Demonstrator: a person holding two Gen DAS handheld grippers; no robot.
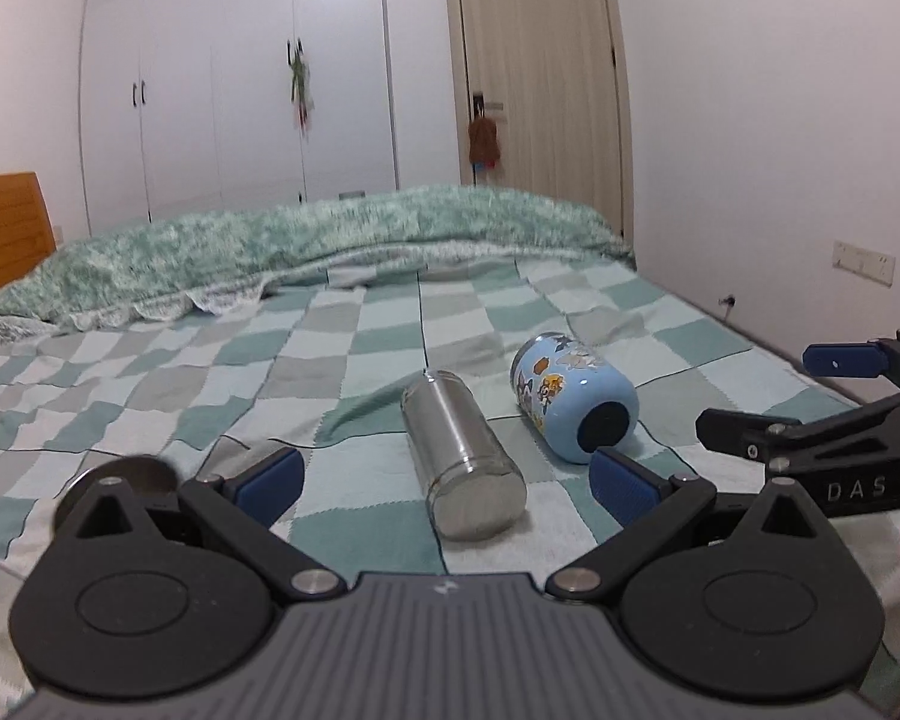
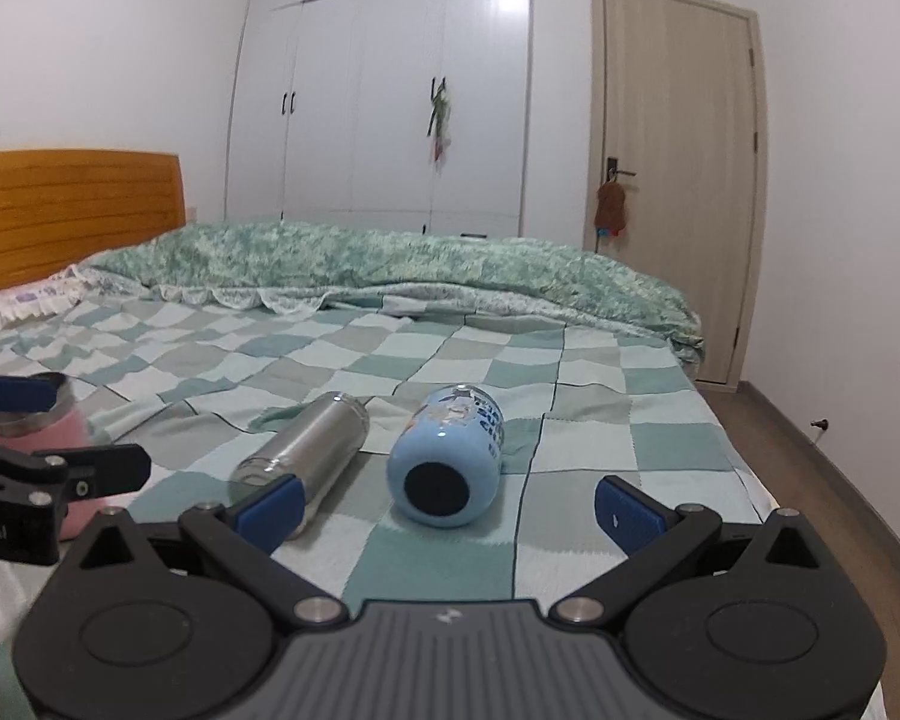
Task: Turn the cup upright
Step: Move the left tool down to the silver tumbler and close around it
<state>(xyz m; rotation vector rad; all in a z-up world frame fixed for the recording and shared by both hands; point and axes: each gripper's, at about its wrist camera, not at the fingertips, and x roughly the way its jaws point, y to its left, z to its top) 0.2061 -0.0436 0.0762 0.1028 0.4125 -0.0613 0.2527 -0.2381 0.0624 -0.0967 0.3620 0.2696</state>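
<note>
A steel cup (image 1: 462, 456) lies on its side on the checked bedspread (image 1: 360, 348), its base toward me. A light blue cartoon cup (image 1: 573, 399) lies on its side just right of it, black base toward me. My left gripper (image 1: 447, 480) is open and empty, its blue pads on either side of the steel cup's near end. My right gripper (image 2: 447, 507) is open and empty, with the blue cup (image 2: 447, 459) between its pads and the steel cup (image 2: 309, 459) at its left pad. The right gripper also shows in the left wrist view (image 1: 768, 390).
A pink cup (image 2: 42, 444) stands upright at the left, behind the left gripper's fingers (image 2: 18, 393). A rumpled green quilt (image 2: 390, 270) lies across the far side of the bed. A wooden headboard (image 2: 72, 210) is at the left; the floor (image 2: 834, 480) lies beyond the bed's right edge.
</note>
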